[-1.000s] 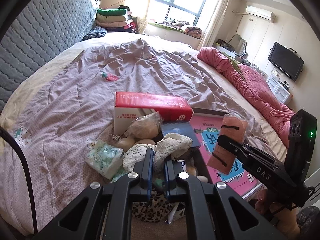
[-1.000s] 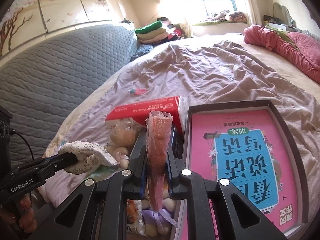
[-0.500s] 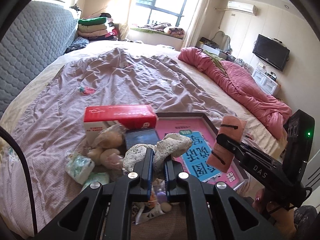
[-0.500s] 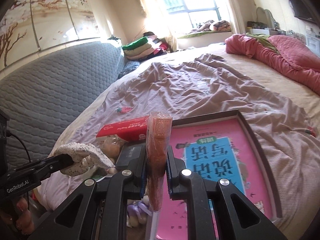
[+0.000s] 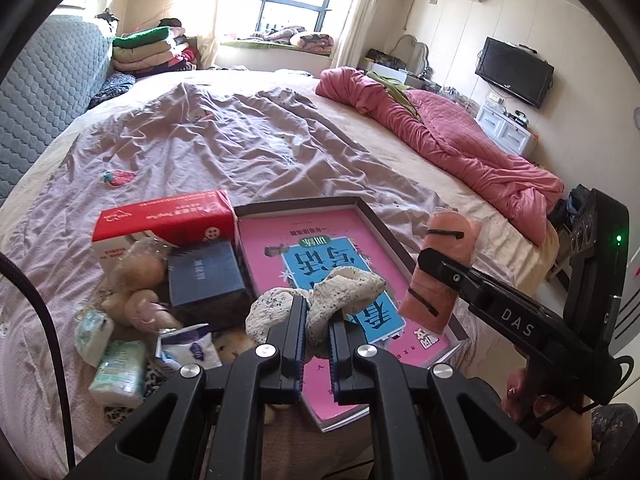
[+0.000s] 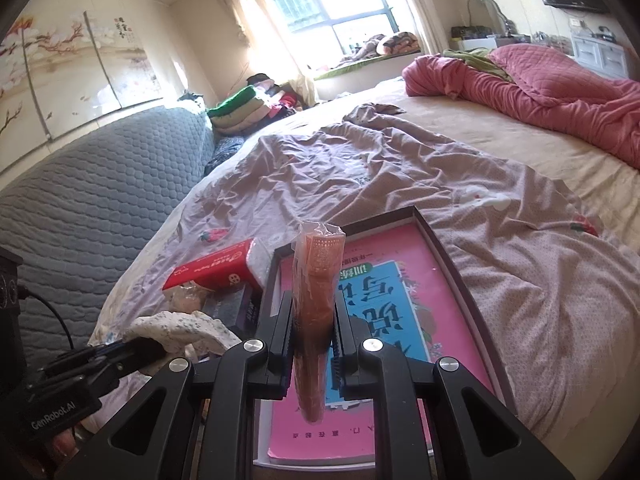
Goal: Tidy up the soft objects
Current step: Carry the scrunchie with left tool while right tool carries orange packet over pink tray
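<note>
My left gripper [image 5: 317,318] is shut on a white speckled cloth [image 5: 348,290], held above the near edge of the bed; the same cloth [image 6: 180,330] shows low left in the right wrist view. My right gripper [image 6: 313,318] is shut on an orange item in a clear plastic wrapper [image 6: 318,280], standing upright between the fingers; the same wrapped item [image 5: 442,268] hangs at the right in the left wrist view, over a dark tray [image 5: 394,242] holding a pink and blue book [image 5: 320,264].
Left of the tray lie a red and white tissue box [image 5: 160,218], a dark blue box [image 5: 204,276], plush toys [image 5: 136,276] and tissue packs [image 5: 118,372]. A pink quilt [image 5: 448,136] lies at the right of the bed, a grey headboard [image 6: 80,192] at the left.
Both grippers moved sideways along the bed's edge with their loads, so the tray and book now lie in front of them. Both stayed shut.
</note>
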The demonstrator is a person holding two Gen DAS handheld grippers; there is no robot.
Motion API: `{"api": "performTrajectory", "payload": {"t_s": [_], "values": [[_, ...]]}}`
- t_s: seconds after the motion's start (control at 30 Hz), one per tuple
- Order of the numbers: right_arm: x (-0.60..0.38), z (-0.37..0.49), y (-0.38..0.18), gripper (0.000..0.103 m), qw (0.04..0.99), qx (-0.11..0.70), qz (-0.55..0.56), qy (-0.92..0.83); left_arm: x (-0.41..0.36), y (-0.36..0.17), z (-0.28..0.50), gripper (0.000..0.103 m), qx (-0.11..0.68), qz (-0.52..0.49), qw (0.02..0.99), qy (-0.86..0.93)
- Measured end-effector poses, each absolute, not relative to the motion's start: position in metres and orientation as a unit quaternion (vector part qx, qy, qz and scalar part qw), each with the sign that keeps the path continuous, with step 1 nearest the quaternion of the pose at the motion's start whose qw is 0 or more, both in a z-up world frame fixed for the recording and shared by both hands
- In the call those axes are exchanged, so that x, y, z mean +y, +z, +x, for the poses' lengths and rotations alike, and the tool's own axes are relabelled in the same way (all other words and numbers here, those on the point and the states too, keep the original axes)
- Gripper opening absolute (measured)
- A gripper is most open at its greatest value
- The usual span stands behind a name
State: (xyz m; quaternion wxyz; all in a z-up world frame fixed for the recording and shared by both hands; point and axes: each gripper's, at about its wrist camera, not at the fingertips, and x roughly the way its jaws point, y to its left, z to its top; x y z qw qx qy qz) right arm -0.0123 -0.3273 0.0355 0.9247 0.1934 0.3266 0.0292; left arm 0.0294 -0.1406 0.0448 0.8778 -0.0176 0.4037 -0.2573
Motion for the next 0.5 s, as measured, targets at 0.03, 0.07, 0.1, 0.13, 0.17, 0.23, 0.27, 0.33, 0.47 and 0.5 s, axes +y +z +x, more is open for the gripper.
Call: {"api": "performTrajectory", "payload": {"t_s": [0.03, 0.07, 0.1, 0.13, 0.17, 0.23, 0.27, 0.33, 0.47, 0.5], "values": [[-0.329, -0.011, 0.033, 0.016, 0.923, 0.33, 0.197, 0.029, -0.144, 0.042, 0.03, 0.01, 0.407, -0.017, 0.876, -0.259], [-0.332, -0.011, 0.031, 0.016, 0.919, 0.337, 0.204, 0.028, -0.146, 0.04, 0.031, 0.01, 0.41, -0.015, 0.874, -0.259], [-0.334, -0.01, 0.028, 0.016, 0.916, 0.342, 0.209, 0.025, -0.151, 0.036, 0.033, 0.01, 0.414, -0.011, 0.872, -0.26], [-0.336, -0.01, 0.026, 0.016, 0.914, 0.346, 0.212, 0.023, -0.154, 0.034, 0.034, 0.01, 0.416, -0.009, 0.871, -0.262], [-0.338, -0.009, 0.023, 0.016, 0.91, 0.35, 0.218, 0.023, -0.157, 0.031, 0.035, 0.01, 0.419, -0.006, 0.869, -0.263], [-0.342, -0.007, 0.017, 0.016, 0.903, 0.362, 0.23, 0.021, -0.164, 0.025, 0.037, 0.01, 0.424, 0.002, 0.867, -0.264], [-0.344, -0.006, 0.014, 0.016, 0.9, 0.367, 0.235, 0.021, -0.167, 0.022, 0.038, 0.01, 0.426, 0.005, 0.865, -0.265], [-0.348, -0.005, 0.007, 0.016, 0.892, 0.38, 0.245, 0.018, -0.174, 0.015, 0.039, 0.01, 0.433, 0.012, 0.861, -0.265], [-0.356, -0.003, -0.005, 0.016, 0.879, 0.396, 0.266, 0.014, -0.184, 0.002, 0.042, 0.01, 0.445, 0.025, 0.854, -0.268], [-0.358, -0.002, -0.007, 0.016, 0.876, 0.399, 0.27, 0.014, -0.188, -0.002, 0.043, 0.01, 0.45, 0.028, 0.851, -0.269]]}}
